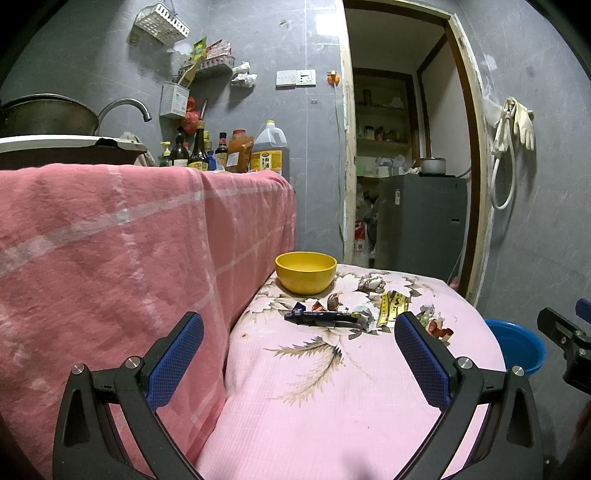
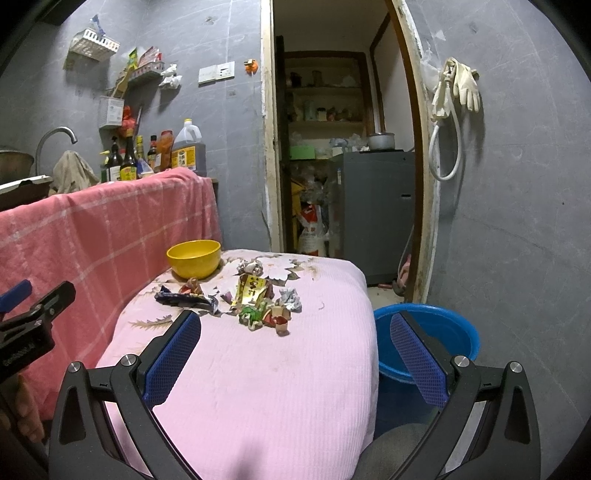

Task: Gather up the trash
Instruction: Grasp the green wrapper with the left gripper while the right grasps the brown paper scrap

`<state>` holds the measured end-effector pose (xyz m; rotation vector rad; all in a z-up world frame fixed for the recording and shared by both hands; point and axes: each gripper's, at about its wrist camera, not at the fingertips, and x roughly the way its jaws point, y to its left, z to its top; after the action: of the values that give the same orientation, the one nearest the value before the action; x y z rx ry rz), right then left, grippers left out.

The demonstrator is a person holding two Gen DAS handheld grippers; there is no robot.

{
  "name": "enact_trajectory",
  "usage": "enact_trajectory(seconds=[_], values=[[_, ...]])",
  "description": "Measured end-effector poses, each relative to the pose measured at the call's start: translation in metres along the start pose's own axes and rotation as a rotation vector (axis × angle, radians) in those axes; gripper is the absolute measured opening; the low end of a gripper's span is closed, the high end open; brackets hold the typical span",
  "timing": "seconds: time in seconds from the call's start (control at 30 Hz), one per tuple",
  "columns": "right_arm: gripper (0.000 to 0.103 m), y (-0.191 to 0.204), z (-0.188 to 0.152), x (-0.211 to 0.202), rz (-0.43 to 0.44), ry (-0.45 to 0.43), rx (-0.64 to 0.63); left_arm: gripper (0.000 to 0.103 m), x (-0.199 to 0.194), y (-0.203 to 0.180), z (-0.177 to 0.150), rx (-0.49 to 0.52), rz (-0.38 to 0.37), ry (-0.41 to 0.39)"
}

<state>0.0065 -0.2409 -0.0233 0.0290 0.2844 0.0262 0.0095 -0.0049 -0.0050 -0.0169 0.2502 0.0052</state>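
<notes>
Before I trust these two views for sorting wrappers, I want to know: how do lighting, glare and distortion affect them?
Left wrist view: the fisheye bends the door frame, the corners are black, and glare whitens the wall tile. Right wrist view: same curving and dark corners; the wrappers on the pink cloth are evenly lit and sharp, while the room beyond the doorway is dim.

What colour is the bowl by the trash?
The bowl is yellow, clearest in the right wrist view.

1 bowl [image 2: 193, 258], 1 basin [image 2: 428, 343], ~6 wrappers [image 2: 251, 291]
</notes>
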Motion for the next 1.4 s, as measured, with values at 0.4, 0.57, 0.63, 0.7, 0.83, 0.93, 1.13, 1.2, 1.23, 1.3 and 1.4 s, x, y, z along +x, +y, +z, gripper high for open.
enact_trajectory(seconds=[0.4, 0.57, 0.63, 0.7, 0.83, 0.93, 1.13, 1.2, 1.23, 1.3, 1.4], values=[[0.103, -0.012, 0.019, 0.051, 0.020, -0.060, -0.059, 0.101, 0.062, -0.009, 0.028, 0.032, -0.054, -0.002], [0.103, -0.016, 0.027, 0.081, 0.023, -0.057, -0.080, 0.101, 0.092, -0.014, 0.032, 0.019, -0.097, 0.035], [0.103, -0.018, 0.027, 0.091, 0.026, -0.052, -0.083, 0.101, 0.102, -0.017, 0.032, 0.012, -0.112, 0.051], [0.103, -0.020, 0.026, 0.101, 0.027, -0.039, -0.083, 0.101, 0.113, -0.022, 0.031, 0.011, -0.129, 0.073], [0.103, -0.028, 0.020, 0.116, 0.044, 0.003, -0.067, 0.101, 0.133, -0.032, 0.027, 0.010, -0.178, 0.122], [0.094, -0.034, 0.016, 0.127, 0.071, 0.042, -0.053, 0.097, 0.146, -0.039, 0.022, 0.011, -0.231, 0.163], [0.075, -0.038, 0.006, 0.149, 0.136, 0.136, -0.030, 0.073, 0.170, -0.058, 0.012, 0.042, -0.319, 0.247], [0.068, -0.036, 0.002, 0.154, 0.160, 0.161, -0.026, 0.065, 0.179, -0.063, 0.007, 0.047, -0.342, 0.280], [0.065, -0.034, -0.001, 0.158, 0.176, 0.182, -0.025, 0.060, 0.181, -0.066, 0.006, 0.046, -0.352, 0.293], [0.060, -0.030, -0.007, 0.164, 0.202, 0.211, -0.026, 0.052, 0.189, -0.070, 0.001, 0.042, -0.385, 0.333], [0.050, -0.025, -0.013, 0.172, 0.229, 0.253, -0.038, 0.043, 0.198, -0.074, -0.003, 0.029, -0.421, 0.372]])
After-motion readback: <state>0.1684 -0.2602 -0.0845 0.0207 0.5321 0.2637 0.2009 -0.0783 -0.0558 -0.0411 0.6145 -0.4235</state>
